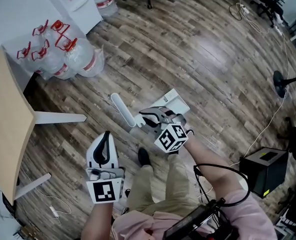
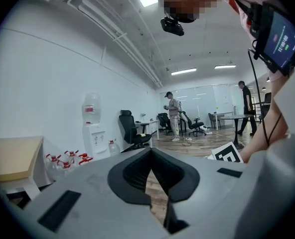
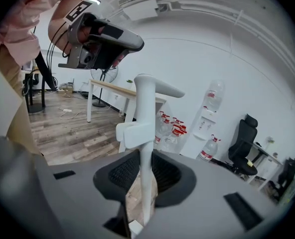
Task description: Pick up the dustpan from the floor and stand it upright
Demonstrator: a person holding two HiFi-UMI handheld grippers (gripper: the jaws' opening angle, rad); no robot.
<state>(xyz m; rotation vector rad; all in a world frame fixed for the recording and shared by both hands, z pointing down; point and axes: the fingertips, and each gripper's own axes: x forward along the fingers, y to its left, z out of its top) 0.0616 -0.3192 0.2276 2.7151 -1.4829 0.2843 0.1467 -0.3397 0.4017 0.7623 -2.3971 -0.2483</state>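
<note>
My right gripper is shut on the handle of the white dustpan. The handle sticks out up and to the left, and the pan lies beyond the jaws above the wood floor. In the right gripper view the white handle rises straight up between the dark pads. I cannot tell whether the pan touches the floor. My left gripper hangs lower left, apart from the dustpan, with its jaws closed on nothing. In the left gripper view, the left gripper shows only floor past its tips.
Several water bottles crowd the upper left by a white dispenser. A wooden table stands at the left. A black box, a cable and a fan are on the right. The person's shoe is near the dustpan.
</note>
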